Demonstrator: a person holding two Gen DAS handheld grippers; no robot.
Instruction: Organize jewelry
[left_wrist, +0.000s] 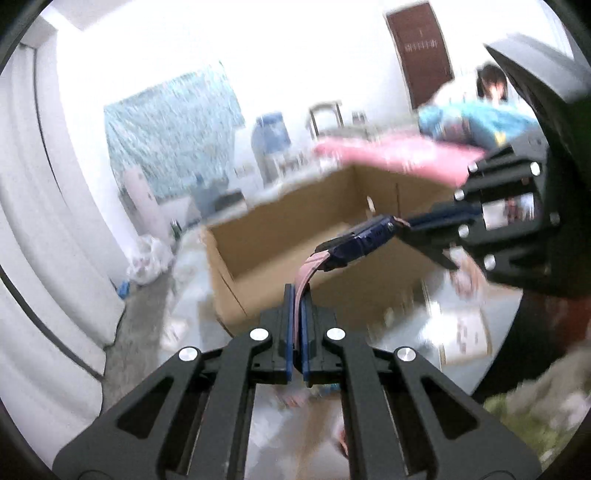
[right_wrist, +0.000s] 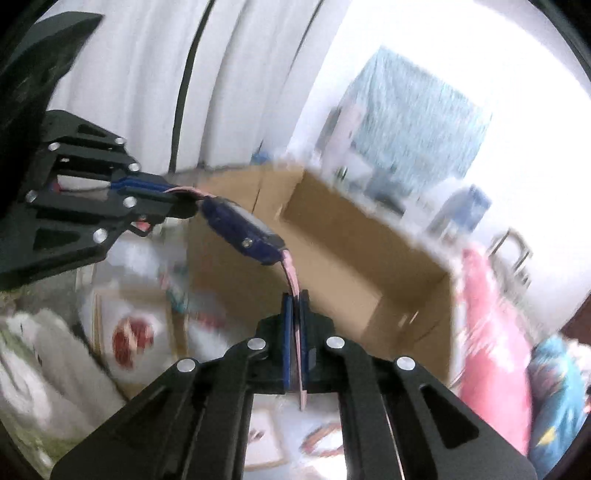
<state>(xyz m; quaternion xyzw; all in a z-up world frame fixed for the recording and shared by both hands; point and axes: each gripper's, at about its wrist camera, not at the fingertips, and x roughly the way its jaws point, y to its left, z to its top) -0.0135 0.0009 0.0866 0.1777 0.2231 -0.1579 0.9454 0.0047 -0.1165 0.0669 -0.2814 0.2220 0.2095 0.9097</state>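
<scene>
The left gripper (left_wrist: 296, 295) is clamped on one pink strap (left_wrist: 303, 284) of a watch (left_wrist: 364, 240), its blue pads (left_wrist: 289, 332) pinched flat against the band. The strap curves up and away to the dark blue watch body, which hangs in the air between the two tools. From the right, the right gripper (left_wrist: 417, 223) grips the other strap, its jaws closed tight on it.

In the right wrist view the same holds mirrored: the right gripper (right_wrist: 296, 295) pinches a pink strap (right_wrist: 291, 273) whose loose end sticks out behind the pads, the watch (right_wrist: 242, 234) slopes up to the left, and the left gripper (right_wrist: 181, 197) holds the far strap.

Behind the watch stands an open cardboard box (left_wrist: 280, 236), empty as far as the blur lets me see. A pink cloth (left_wrist: 391, 153) lies over its far right corner, with a blue one (left_wrist: 469, 122) beyond. Past the box are a teal patterned sheet (left_wrist: 170, 129) on the wall, a white curtain (left_wrist: 33, 206) at left, a dark red door (left_wrist: 419, 48), and a person's head (left_wrist: 491, 83), blurred
</scene>
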